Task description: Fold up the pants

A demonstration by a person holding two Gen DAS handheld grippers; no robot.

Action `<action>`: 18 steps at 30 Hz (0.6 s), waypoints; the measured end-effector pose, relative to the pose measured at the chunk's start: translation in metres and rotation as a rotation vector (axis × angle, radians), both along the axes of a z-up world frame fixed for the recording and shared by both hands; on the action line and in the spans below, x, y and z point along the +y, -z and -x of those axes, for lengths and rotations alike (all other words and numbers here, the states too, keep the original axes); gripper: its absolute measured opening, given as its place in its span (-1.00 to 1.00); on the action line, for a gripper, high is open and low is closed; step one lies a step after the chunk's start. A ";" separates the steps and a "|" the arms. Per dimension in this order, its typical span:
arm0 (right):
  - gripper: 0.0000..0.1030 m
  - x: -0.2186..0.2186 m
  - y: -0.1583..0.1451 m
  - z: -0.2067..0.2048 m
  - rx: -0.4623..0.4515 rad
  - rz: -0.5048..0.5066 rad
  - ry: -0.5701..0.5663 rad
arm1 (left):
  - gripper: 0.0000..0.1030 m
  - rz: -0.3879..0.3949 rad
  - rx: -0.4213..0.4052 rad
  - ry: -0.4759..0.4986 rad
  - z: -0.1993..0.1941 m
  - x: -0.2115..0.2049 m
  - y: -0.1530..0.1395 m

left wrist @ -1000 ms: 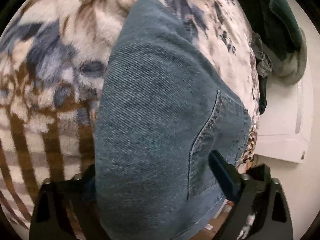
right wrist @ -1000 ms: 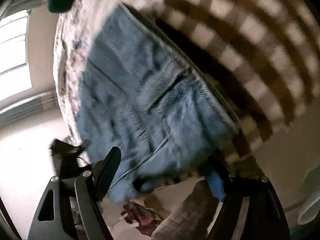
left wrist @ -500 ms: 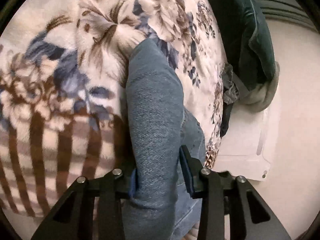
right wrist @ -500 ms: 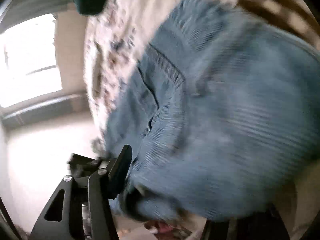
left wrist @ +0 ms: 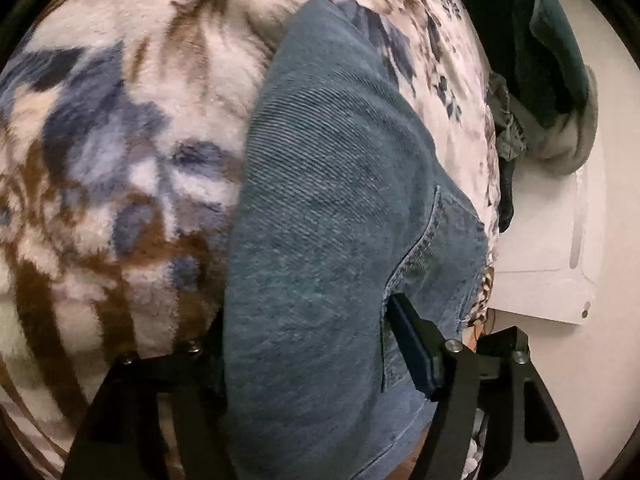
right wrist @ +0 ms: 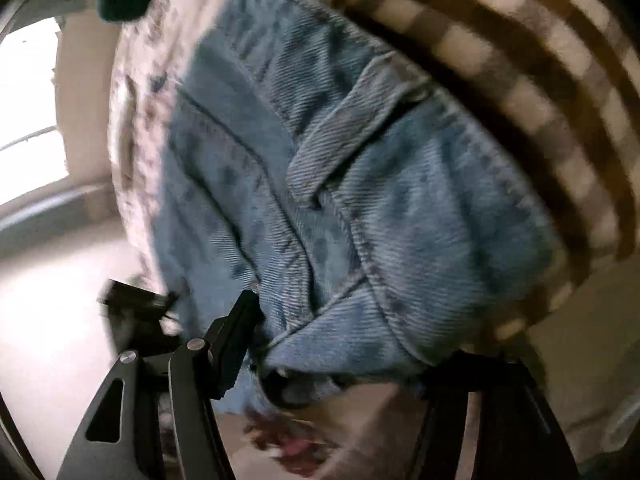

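While the folded jeans [left wrist: 320, 240] lie at the blanket's [left wrist: 120, 120] near edge, we keep the left gripper [left wrist: 304, 360] opening astride them and the right gripper [right wrist: 340, 360] half-wide around the waistband, clamping unclear, to square the fold.

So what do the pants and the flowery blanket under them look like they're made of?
The pants look like blue denim, matte: diagonal twill ribs and a stitched pocket seam show. The blanket looks like plush fleece, soft and fuzzy, its floral print blurring at the edges; whether synthetic or not can't be told.
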State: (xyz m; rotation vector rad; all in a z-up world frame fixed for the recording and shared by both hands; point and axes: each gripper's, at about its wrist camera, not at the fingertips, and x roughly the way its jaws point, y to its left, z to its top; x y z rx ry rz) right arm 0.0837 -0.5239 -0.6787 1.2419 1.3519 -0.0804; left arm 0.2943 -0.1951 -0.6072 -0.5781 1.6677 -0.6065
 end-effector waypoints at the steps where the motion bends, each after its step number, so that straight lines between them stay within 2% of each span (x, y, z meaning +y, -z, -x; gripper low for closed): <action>1: 0.32 0.001 0.003 -0.002 0.008 -0.006 -0.009 | 0.30 -0.001 0.001 0.000 -0.001 -0.002 0.000; 2: 0.37 0.001 0.006 -0.004 0.007 -0.021 -0.006 | 0.32 -0.001 0.007 -0.002 -0.002 -0.003 0.001; 4: 0.40 0.009 0.015 -0.018 -0.022 -0.112 -0.013 | 0.34 0.000 0.014 -0.003 -0.004 -0.006 0.002; 7: 0.41 0.012 0.021 -0.018 -0.069 -0.143 -0.008 | 0.34 0.011 0.025 0.000 -0.005 -0.012 -0.001; 9: 0.41 0.013 0.020 -0.018 -0.130 -0.195 0.035 | 0.34 0.033 0.023 0.005 -0.002 -0.009 -0.004; 12: 0.43 0.018 0.032 -0.018 -0.119 -0.119 -0.017 | 0.33 0.037 0.028 0.006 0.001 -0.010 0.001; 13: 0.48 0.022 0.038 -0.022 -0.124 -0.125 -0.010 | 0.32 0.038 0.020 0.001 0.001 -0.010 0.000; 14: 0.51 0.024 0.039 -0.024 -0.126 -0.129 -0.001 | 0.23 0.033 0.005 0.001 0.001 -0.010 -0.002; 15: 0.49 0.025 0.038 -0.028 -0.123 -0.124 0.004 | 0.01 0.026 -0.010 0.006 0.002 -0.010 -0.005; 16: 0.44 0.026 0.034 -0.030 -0.123 -0.118 0.007 | -0.11 0.023 -0.029 0.013 0.004 -0.009 -0.009; 17: 0.24 0.026 0.028 -0.029 -0.126 -0.099 0.012 | -0.33 0.023 -0.052 0.020 0.005 -0.008 -0.016; 18: 0.10 0.029 0.022 -0.025 -0.127 -0.084 0.015 | -0.45 0.023 -0.073 0.026 0.006 -0.008 -0.022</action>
